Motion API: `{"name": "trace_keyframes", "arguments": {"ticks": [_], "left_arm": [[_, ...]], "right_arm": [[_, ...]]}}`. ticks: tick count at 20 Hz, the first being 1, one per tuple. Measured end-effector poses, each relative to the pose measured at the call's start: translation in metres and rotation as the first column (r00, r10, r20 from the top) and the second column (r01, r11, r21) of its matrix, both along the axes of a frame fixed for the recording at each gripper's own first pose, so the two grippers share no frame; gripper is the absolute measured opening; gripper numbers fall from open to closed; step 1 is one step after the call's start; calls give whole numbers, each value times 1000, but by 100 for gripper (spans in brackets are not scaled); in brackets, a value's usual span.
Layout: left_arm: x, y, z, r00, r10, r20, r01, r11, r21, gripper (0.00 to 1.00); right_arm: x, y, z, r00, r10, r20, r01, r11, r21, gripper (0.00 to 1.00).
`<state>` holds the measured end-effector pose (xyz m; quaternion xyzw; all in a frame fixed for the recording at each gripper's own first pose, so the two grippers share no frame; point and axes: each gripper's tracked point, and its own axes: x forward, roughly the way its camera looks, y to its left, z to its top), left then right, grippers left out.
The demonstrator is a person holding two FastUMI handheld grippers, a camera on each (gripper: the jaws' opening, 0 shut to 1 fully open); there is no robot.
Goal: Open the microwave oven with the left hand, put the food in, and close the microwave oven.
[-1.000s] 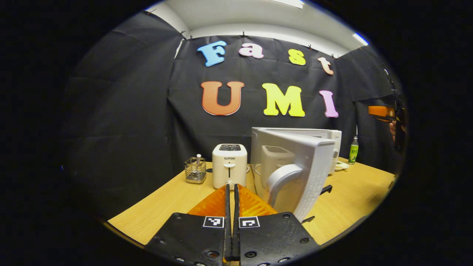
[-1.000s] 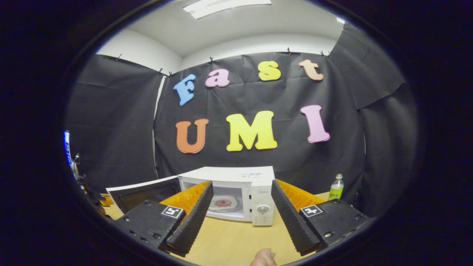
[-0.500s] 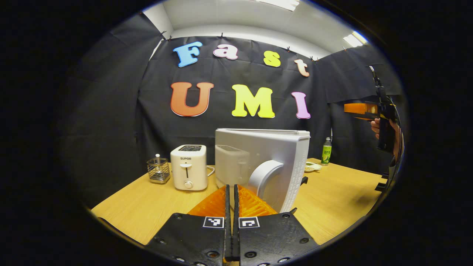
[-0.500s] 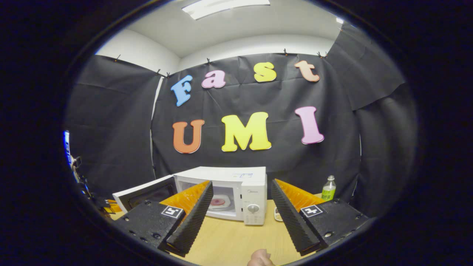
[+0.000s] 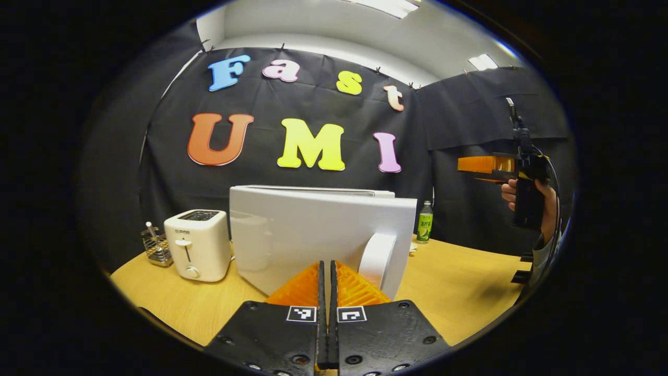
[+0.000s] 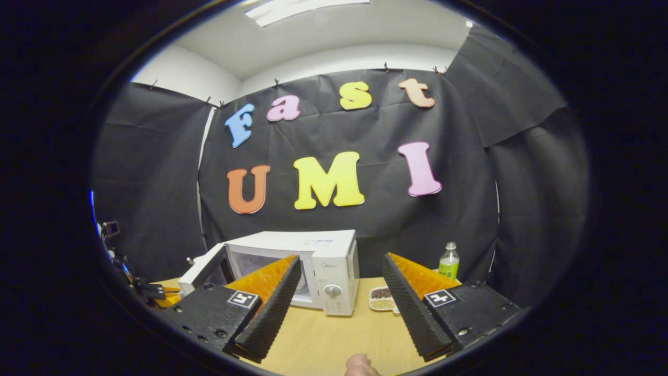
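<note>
scene: a booth worktop [image 5: 469, 271] with a white microwave oven [image 6: 318, 261] at its middle, its door [image 5: 313, 235] swung part way toward the cabinet and not yet latched
left tongs [image 5: 326, 292]: pressed together with nothing between them, held just in front of the door's outer face, close to the curved white handle [image 5: 377, 258]; whether the tips touch the door cannot be told
right tongs [image 6: 336, 292]: spread wide and empty, held up and back from the worktop, well apart from the oven; seen from the left gripper view they ride high at the right in a hand [image 5: 527, 201]
food: likely already inside the oven; the cavity is too hidden by the door and the near finger in the right gripper view to confirm
door, how it will handle: a stiff, hinged panel, light to swing, smooth plastic that a closed tip may slide along; a flat push near the handle edge, far from the hinge, should give the most leverage, and a firm last nudge is probably needed for the latch to catch
oven body: looks heavy enough to stay put, though a hard shove could skid it on the smooth wood
bystanders: a white toaster [image 5: 198, 250] and a wire basket [image 5: 155, 246] to the oven's left, a green bottle [image 6: 449, 263] and a small dish of grains [image 6: 382, 298] to its right, all clear of the door's sweep
stage: closing step in hand, by the look of it
</note>
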<state>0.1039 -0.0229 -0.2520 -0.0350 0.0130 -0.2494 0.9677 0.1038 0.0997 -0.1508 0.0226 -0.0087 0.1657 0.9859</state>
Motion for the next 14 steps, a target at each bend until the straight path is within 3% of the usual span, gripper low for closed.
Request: {"name": "trace_keyframes", "arguments": {"ticks": [8,13,14], "left_arm": [[49,-77,-2,998,-57,-24,57,998,0,0],[89,-110,-4,999,-25,-32,26,999,23,0],[98,-115,-3,999,-13,-30,14,1000,24,0]], "right_arm": [[16,-45,-13,999,-32,-30,33,999,34,91],[24,-72,-15,998,-60,-4,60,997,39,91],[25,-75,-16,998,-60,-4,60,997,38,100]]}}
